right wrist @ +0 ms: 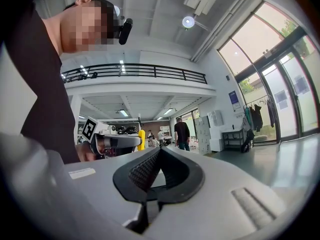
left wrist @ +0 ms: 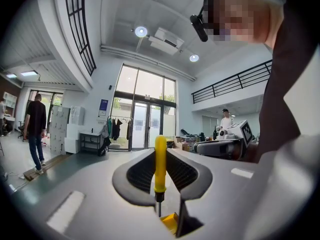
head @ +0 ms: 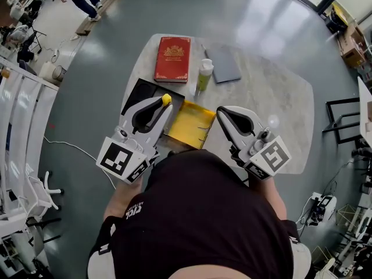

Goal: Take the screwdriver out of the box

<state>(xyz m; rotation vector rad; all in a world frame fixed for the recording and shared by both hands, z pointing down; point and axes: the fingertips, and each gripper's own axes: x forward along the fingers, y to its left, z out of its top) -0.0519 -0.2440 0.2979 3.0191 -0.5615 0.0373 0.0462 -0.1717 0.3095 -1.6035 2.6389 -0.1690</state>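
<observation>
My left gripper (head: 165, 103) is shut on a screwdriver with a yellow handle (head: 166, 99), held level above the table. In the left gripper view the screwdriver (left wrist: 160, 166) stands upright between the two pads, its metal shaft pointing down toward a bit of the yellow box (left wrist: 170, 222). The box (head: 192, 124) lies below with its yellow inside showing and a black lid (head: 139, 93) lying to its left. My right gripper (head: 221, 113) hovers at the box's right edge, jaws shut with nothing between them (right wrist: 160, 152). It sees the left gripper (right wrist: 114, 142) across from it.
On the pale stone table (head: 273, 109) lie a red book (head: 172, 58), a grey pad (head: 223, 64) and a yellow-green bottle (head: 204, 74) behind the box. A person walks far off on the grey floor (left wrist: 36, 129).
</observation>
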